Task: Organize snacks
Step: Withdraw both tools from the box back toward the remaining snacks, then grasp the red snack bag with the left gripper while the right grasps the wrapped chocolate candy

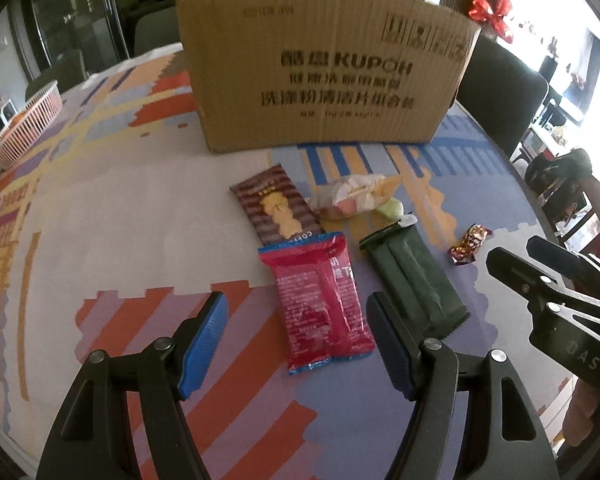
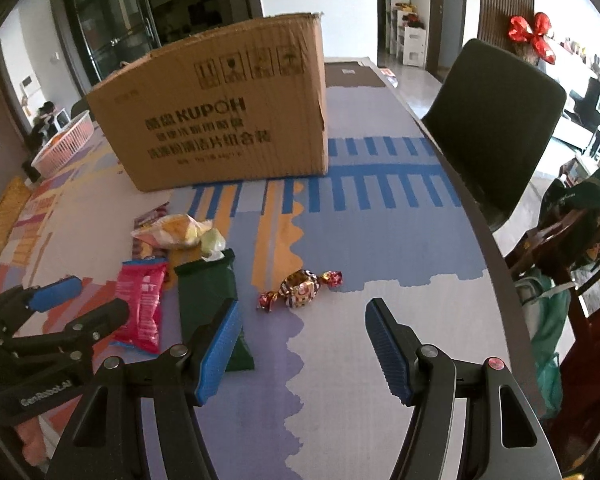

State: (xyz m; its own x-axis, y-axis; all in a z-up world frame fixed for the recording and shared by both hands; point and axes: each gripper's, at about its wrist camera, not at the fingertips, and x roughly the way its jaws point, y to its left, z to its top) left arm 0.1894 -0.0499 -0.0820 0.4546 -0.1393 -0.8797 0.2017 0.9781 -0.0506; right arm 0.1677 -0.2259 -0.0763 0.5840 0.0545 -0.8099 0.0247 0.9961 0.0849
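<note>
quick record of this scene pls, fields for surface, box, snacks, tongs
surface: patterned tablecloth
box: cardboard box upright behind the snacks
snacks: red packet, green packet, brown packet, clear bag, wrapped candy lying apart
left tongs: open, empty, above red packet
right tongs: open, empty, near candy

bg: pink basket [image 1: 28, 124] far left on patterned tablecloth [image 1: 120, 208] | dark chair [image 2: 496, 120] at table's right edge | red bow [image 2: 534, 34] up on slatted wall | woven mat [image 2: 4, 216] nr the basket
</note>
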